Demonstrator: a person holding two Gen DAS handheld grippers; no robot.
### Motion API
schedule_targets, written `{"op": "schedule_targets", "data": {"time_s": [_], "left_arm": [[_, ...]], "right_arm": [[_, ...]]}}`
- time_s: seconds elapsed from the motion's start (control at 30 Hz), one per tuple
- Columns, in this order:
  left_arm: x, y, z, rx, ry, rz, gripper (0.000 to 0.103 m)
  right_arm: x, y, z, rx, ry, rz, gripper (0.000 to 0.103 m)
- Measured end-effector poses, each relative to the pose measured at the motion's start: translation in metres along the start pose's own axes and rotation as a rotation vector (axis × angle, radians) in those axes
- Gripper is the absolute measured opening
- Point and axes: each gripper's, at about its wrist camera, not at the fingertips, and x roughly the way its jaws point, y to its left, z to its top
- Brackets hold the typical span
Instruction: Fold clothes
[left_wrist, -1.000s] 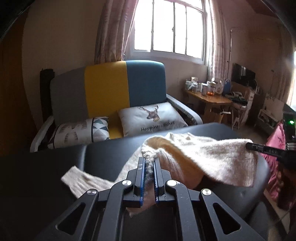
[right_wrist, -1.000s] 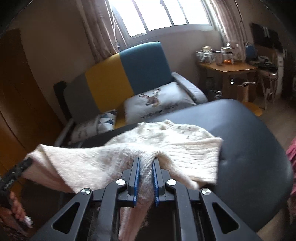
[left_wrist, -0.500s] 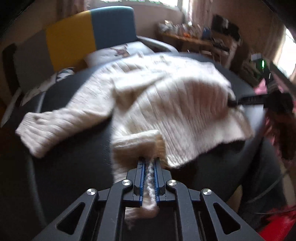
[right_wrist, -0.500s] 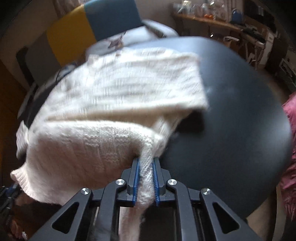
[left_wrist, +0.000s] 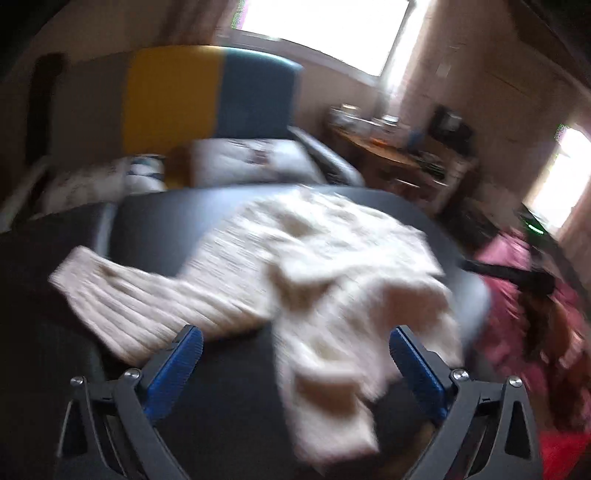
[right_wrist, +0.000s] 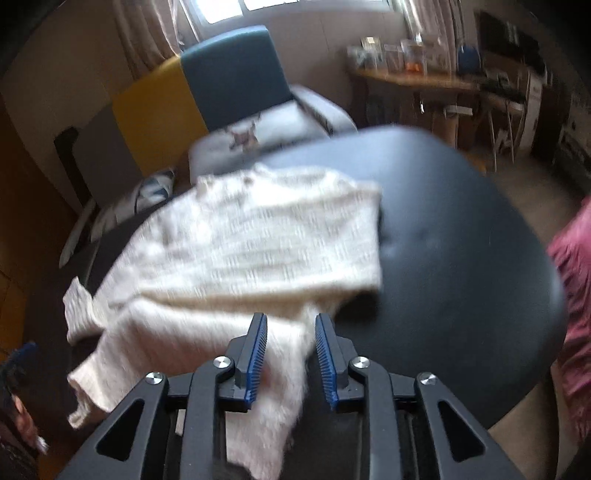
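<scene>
The dark padded bench (right_wrist: 461, 229) carries a cream knitted sweater (right_wrist: 251, 236) spread across its left and middle part, the right end of the bench bare. The sweater's body lies roughly flat with its long axis running left to right in the right wrist view; one sleeve (left_wrist: 147, 306) reaches out to the left in the left wrist view, and a lower portion (left_wrist: 325, 387) trails toward the near edge and hangs over it. Both pictures are blurred, so finer folds cannot be made out. The left gripper (left_wrist: 295, 365) stands spread wide, its blue fingers (left_wrist: 173, 373) either side of the trailing portion and holding nothing. The right gripper (right_wrist: 290, 358) is parted only partway; knit lies between its fingers (right_wrist: 255, 358), yet the pads are not pressed onto it. Judged by position, the near hanging edge lies straight ahead of both grippers, the right one nearer the cloth.
</scene>
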Motion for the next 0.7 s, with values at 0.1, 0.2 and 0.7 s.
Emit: {"op": "schedule_targets", "data": {"time_s": [0.1, 0.2, 0.7], "left_arm": [[0.045, 0.012, 0.019, -0.023, 0.050, 0.140, 0.102], [0.093, 0.016, 0.024, -0.009, 0.135, 0.221, 0.102], [0.155, 0.016, -0.006, 0.069, 0.218, 0.399, 0.096]], "right_arm": [[0.018, 0.035, 0.016, -0.120, 0.032, 0.007, 0.028], [0.046, 0.079, 0.018, -0.267, 0.080, 0.030, 0.030], [0.143, 0.234, -0.014, -0.817, 0.225, 0.045, 0.034]]}}
